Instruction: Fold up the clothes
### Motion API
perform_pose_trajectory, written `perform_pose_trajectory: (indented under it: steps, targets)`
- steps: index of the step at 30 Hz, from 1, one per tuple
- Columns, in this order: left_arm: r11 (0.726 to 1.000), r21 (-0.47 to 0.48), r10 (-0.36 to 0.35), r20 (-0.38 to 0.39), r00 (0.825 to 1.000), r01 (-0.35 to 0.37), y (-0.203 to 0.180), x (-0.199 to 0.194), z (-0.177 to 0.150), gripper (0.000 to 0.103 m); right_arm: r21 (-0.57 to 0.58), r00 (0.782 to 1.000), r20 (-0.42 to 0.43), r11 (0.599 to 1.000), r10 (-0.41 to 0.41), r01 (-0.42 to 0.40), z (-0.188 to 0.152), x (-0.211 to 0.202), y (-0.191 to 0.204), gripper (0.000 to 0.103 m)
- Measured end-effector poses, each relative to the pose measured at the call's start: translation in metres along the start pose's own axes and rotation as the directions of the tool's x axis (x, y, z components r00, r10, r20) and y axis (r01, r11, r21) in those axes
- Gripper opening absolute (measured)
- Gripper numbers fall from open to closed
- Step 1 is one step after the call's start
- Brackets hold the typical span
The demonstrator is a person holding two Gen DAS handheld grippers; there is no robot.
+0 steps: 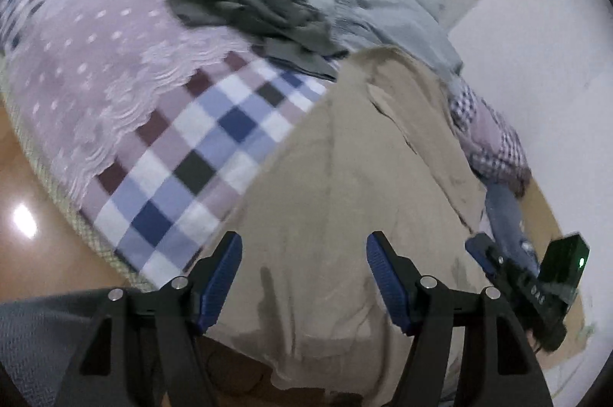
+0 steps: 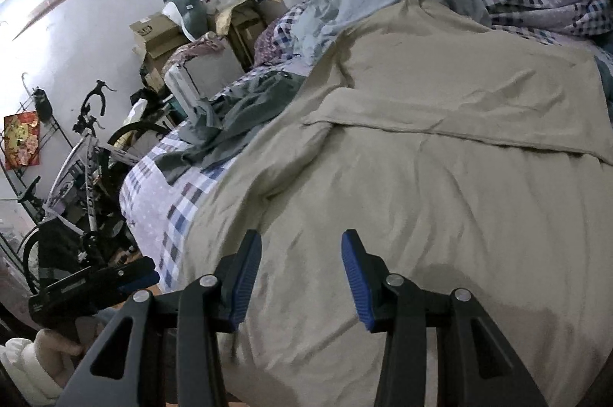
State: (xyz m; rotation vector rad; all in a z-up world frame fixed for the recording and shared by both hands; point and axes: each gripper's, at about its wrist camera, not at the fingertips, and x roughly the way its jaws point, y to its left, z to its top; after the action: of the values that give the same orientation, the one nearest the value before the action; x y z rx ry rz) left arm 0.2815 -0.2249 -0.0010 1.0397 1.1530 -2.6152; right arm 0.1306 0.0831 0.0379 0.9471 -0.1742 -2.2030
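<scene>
Both sets of jaws stand wide apart and hold nothing: the left gripper point(image 1: 304, 276) and the right gripper point(image 2: 302, 276) hover over the near hem of the large beige cotton garment point(image 2: 440, 138), which lies spread on the checked blue, white and plum bedcover point(image 1: 214, 138) straight ahead of and beneath the jaws. To fold it well, I judge each gripper should pinch one near corner, taking only the garment's layers and not the bedcover, then carry both forward evenly; no readable brand or writing shows, and the cardboard box point(image 2: 153, 35) far left carries only an illegible mark
</scene>
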Motion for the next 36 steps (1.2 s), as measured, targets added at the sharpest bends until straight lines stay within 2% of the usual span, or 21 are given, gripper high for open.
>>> perform_pose_trajectory:
  steps: [5, 9, 13, 20, 23, 26, 28, 29, 32, 36]
  targets:
    - [0.995, -0.094, 0.013, 0.005, 1.000, -0.013, 0.017, 0.000, -0.003, 0.072, -0.021, 0.999, -0.010, 0.999, 0.034, -0.034, -0.001, 0.000, 0.008, 0.047]
    - [0.995, -0.100, 0.028, -0.014, 1.000, -0.030, 0.019, 0.003, -0.006, 0.072, -0.059, 0.998, -0.042, 0.997, 0.056, -0.058, -0.008, 0.004, 0.018, 0.047]
    - [1.000, 0.000, 0.017, -0.022, 1.000, -0.017, 0.004, 0.002, -0.010, 0.072, -0.082, 0.995, -0.072, 0.994, 0.067, -0.073, -0.013, 0.011, 0.026, 0.047]
    - [0.989, 0.144, -0.004, -0.101, 0.995, 0.019, -0.021, 0.010, -0.027, 0.071, -0.082, 0.989, -0.115, 0.992, 0.090, -0.099, -0.020, 0.021, 0.031, 0.047]
    - [0.965, 0.261, 0.003, -0.117, 0.993, 0.028, -0.042, 0.012, -0.038, 0.071, -0.090, 0.987, -0.133, 0.991, 0.087, -0.099, -0.023, 0.026, 0.033, 0.047]
    - [0.925, 0.379, 0.012, -0.133, 0.991, 0.040, -0.062, 0.015, -0.052, 0.071, -0.084, 0.986, -0.140, 0.991, 0.087, -0.099, -0.023, 0.028, 0.031, 0.047]
    - [0.905, 0.425, 0.034, -0.146, 0.989, 0.031, -0.069, 0.020, -0.058, 0.071, -0.082, 0.986, -0.139, 0.992, 0.087, -0.099, -0.023, 0.027, 0.030, 0.047]
    - [0.903, 0.428, 0.046, -0.152, 0.987, 0.024, -0.069, 0.022, -0.060, 0.069, -0.082, 0.986, -0.139, 0.992, 0.088, -0.100, -0.023, 0.027, 0.030, 0.047]
    - [0.925, 0.379, 0.048, -0.145, 0.988, 0.011, -0.060, 0.020, -0.054, 0.067, -0.084, 0.986, -0.141, 0.991, 0.094, -0.107, -0.023, 0.027, 0.030, 0.047]
    - [0.982, 0.187, 0.025, -0.066, 0.997, -0.012, -0.026, 0.004, -0.032, 0.067, -0.090, 0.984, -0.145, 0.989, 0.106, -0.120, -0.023, 0.027, 0.033, 0.047]
